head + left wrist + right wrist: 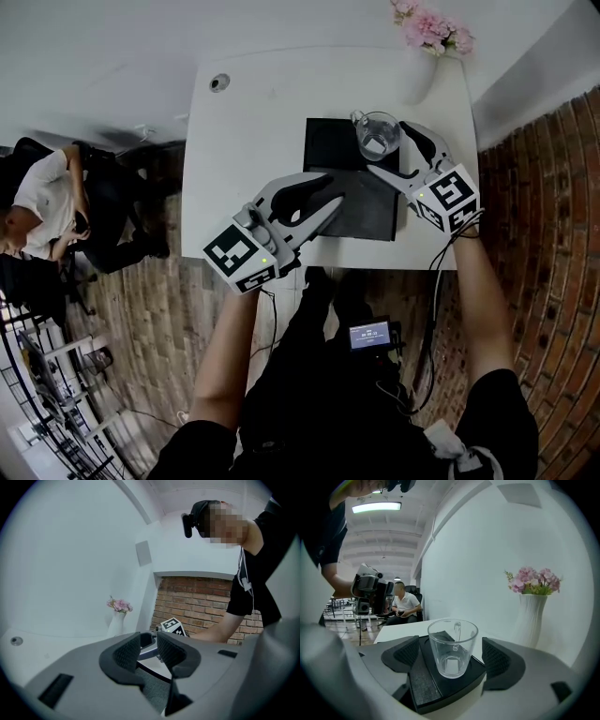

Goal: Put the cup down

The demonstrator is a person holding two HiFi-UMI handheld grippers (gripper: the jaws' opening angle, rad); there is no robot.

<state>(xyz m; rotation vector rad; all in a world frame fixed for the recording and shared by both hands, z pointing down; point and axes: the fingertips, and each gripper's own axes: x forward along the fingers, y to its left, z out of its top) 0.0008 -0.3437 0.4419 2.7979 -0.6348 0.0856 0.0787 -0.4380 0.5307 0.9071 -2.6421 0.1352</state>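
Jaws of the left gripper stand only a little apart, a narrow slot open between their black ribbed pads, and nothing sits in that slot. Through it the left gripper view shows the black-and-white marker cube of the other gripper. In the head view these jaw tips reach over the near left part of a square black mat that lies flat on the rectangular white table; whether the tips touch the mat cannot be told.

Just right of those tips and further from the person, a clear glass cup with a handle stands upright and empty on the far right corner of the mat. It is set down, its base flat on the black surface.

Around the cup the right gripper is spread wide, released: one black pad on each side of the glass, with a clear gap to both, so the cup stands between the jaws and touches neither. In the right gripper view the handle is on the far side of the cup, away from the camera.

Beyond the right jaw, further back on the table, stands a tall white ribbed vase holding pink flowers. Right of the table rises a red brick wall
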